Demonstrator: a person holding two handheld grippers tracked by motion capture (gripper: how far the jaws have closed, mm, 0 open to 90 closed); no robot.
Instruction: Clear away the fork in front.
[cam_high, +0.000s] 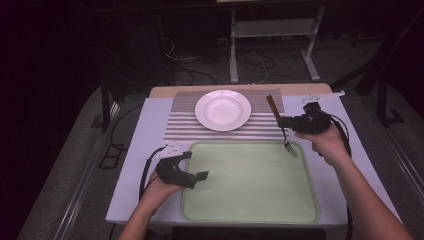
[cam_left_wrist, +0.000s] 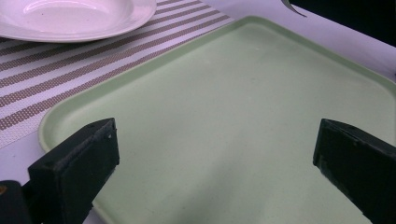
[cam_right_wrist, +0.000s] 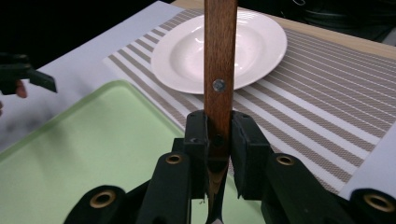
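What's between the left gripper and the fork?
Only bare green tray, seen in the high view, lies between the left gripper and the fork held by the right gripper.

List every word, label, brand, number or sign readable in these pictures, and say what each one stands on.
None: no readable text anywhere.
The white plate, the green tray, the striped placemat and the fork, with its wooden handle, carry no lettering.
Both claws, left and right, are plain black, without labels.
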